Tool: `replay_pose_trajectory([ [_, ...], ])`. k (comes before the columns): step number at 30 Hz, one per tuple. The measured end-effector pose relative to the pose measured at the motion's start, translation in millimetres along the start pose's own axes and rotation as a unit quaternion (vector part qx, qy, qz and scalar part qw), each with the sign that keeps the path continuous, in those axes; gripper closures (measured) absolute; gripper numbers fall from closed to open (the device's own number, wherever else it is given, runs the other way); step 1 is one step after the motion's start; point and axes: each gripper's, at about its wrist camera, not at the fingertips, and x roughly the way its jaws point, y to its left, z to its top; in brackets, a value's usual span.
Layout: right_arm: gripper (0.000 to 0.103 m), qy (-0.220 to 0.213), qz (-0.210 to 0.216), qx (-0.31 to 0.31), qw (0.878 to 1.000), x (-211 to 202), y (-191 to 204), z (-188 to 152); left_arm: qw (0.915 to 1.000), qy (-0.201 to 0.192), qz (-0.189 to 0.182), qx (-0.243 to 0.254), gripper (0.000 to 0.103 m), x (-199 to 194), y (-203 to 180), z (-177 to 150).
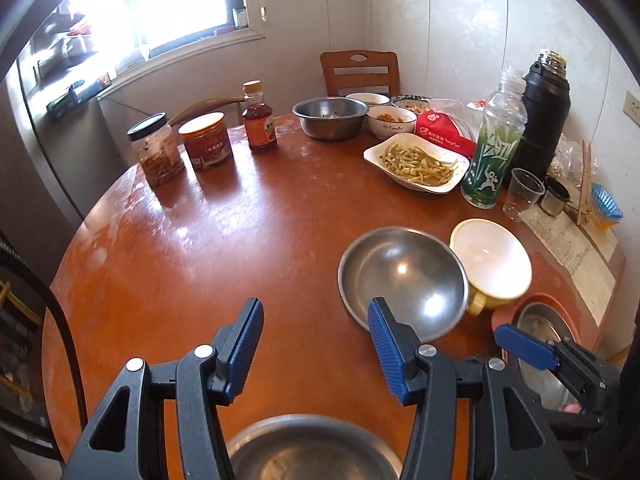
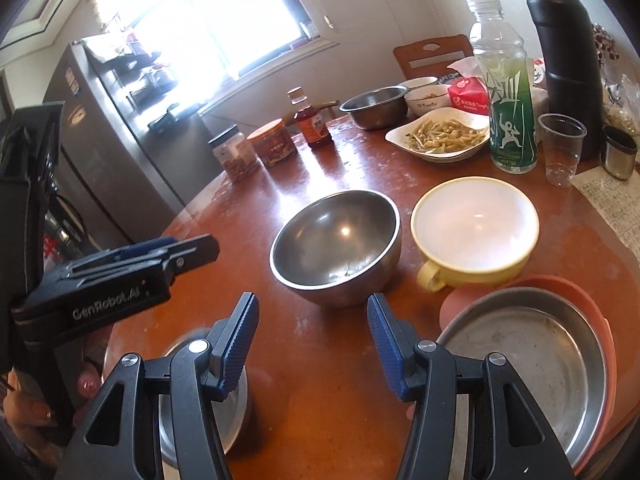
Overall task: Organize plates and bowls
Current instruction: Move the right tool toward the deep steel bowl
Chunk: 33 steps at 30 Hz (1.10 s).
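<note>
While gripper (image 2: 312, 344) gapes, steel bowl (image 2: 336, 246) ahead

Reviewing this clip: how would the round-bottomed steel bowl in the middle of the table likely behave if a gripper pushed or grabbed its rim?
The steel bowl has a rounded underside and already sits tilted, so a push would probably rock or spin it rather than slide it cleanly. Its polished, thin rim looks slippery for ribbed pads. It stands close to the yellow cup, so a nudge may knock them together.

Steel bowl (image 2: 336, 248) grey; cup (image 2: 474, 230) yellow, white inside; table (image 2: 320, 176) reddish-brown
</note>
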Motion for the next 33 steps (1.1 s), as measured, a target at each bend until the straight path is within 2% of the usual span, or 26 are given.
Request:
replay_pose_trajectory([
  [3,0.045,0.007,-0.015,0.011,1.0,11,-4,7,0.9997,0.011,0.011,0.019,0.049,17,-4,13],
  [5,0.045,0.009,-0.041,0.008,0.999,17,-4,11,0.9996,0.02,-0.003,0.019,0.049,29,-4,18],
  [8,0.045,0.018,-0.052,0.008,0.998,26,-5,16,0.9989,0.034,-0.028,0.012,0.049,45,0,23],
  [10,0.045,0.025,-0.061,0.01,0.998,32,-5,18,0.9983,0.046,-0.033,0.012,0.049,55,0,25],
  [13,0.045,0.027,-0.065,0.013,0.997,40,-7,20,0.9971,0.064,-0.032,0.024,0.049,69,-3,29],
  [17,0.043,0.037,-0.07,0.013,0.997,53,-5,23,0.9943,0.086,-0.054,0.031,0.049,87,-6,33],
  [20,0.043,0.036,-0.085,0.008,0.996,59,-3,25,0.9934,0.098,-0.05,0.033,0.049,101,-7,34],
  [25,0.045,0.037,-0.094,0.008,0.995,67,-5,28,0.9886,0.131,-0.073,0.009,0.05,124,-3,32],
  [30,0.052,0.049,-0.072,-0.008,0.996,75,-1,27,0.9848,0.149,-0.09,-0.006,0.067,127,6,21],
  [33,0.055,0.047,-0.064,-0.031,0.996,76,9,25,0.9838,0.157,-0.086,-0.004,0.071,124,10,11],
])
